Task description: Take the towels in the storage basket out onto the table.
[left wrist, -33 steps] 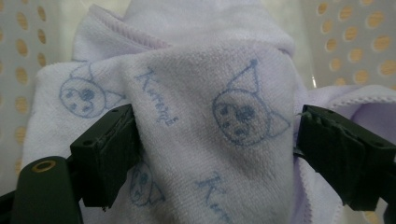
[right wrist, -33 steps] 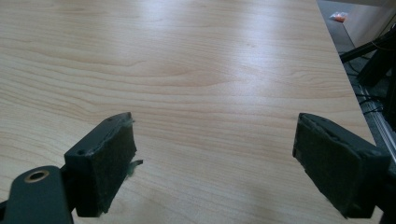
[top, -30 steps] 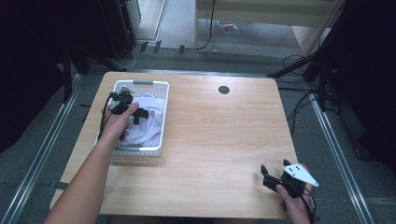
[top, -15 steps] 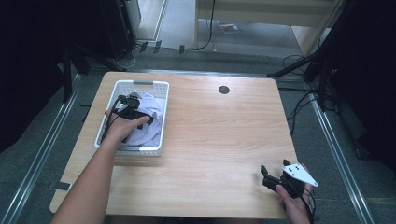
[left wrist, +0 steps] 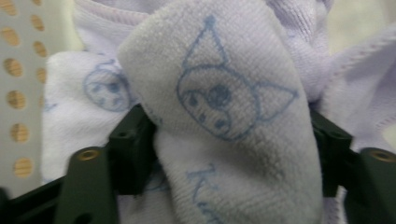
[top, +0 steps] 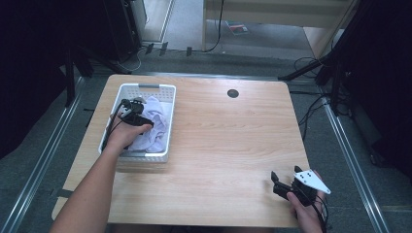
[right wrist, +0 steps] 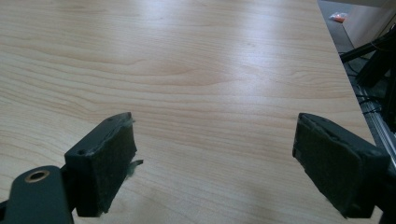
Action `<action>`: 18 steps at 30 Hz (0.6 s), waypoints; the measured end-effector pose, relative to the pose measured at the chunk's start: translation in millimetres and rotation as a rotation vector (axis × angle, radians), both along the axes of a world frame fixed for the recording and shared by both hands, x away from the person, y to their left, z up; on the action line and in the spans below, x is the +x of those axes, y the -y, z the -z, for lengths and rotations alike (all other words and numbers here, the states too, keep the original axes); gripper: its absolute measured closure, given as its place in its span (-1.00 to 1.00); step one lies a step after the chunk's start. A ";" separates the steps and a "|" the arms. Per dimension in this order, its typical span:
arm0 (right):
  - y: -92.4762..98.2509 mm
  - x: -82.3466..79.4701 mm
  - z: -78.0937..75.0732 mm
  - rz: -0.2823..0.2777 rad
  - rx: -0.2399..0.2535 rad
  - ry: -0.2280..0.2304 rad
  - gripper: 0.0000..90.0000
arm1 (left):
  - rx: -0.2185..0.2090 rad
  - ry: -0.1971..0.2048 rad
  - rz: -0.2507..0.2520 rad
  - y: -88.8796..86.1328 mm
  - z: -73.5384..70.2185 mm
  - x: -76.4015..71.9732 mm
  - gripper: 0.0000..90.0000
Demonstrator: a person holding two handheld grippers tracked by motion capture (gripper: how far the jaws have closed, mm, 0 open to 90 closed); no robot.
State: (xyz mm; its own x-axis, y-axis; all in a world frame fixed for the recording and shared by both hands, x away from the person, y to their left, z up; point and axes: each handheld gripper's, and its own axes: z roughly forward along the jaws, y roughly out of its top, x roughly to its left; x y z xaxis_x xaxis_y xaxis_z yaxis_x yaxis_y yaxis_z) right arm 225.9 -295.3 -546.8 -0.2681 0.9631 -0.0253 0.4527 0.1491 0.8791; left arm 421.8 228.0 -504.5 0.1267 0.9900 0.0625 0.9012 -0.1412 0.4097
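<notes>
- Jaws of the left gripper (top: 132,110) have just been closing, and in the left gripper view a thick fold of the towel (left wrist: 224,116) bulges between them, pinched from both sides.
- Jaws of the right gripper (right wrist: 224,158) stand wide apart with nothing between them, low over bare desk (right wrist: 196,56) at its near right corner, well apart from the basket (top: 165,92).
- Towel: white terry with pale blue cartoon faces, bunched up inside the white perforated basket at the desk's left side.
- Handling, as I judge it: soft, light and limp, so it will drape and trail once lifted, and may snag on the basket wall.
- Where to hold: a doubled fold like this one gives the jaws bulk to bite; a single edge could slip free.
- Likely need: a high lift to clear the rim.
</notes>
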 end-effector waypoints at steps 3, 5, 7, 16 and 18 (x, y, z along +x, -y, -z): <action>-0.1 -0.1 0.0 0.001 0.000 -0.001 -0.70 | -0.009 0.018 -0.015 -2.3 -0.1 -1.1 0.02; -0.1 -0.1 0.0 0.001 0.000 -0.001 -0.70 | -0.038 0.025 -0.014 -8.4 -1.2 -1.7 0.12; 0.0 0.2 0.0 0.000 0.001 -0.001 -0.70 | -0.055 0.022 -0.012 -10.7 -1.8 -2.0 0.19; 0.4 -0.1 0.0 0.002 0.009 0.000 -0.70 | -0.095 0.031 -0.031 -16.4 -10.0 -1.8 0.43; 0.5 -0.1 -0.1 0.002 0.010 0.000 -0.70 | -0.114 0.028 -0.036 -18.5 -12.6 -1.8 0.45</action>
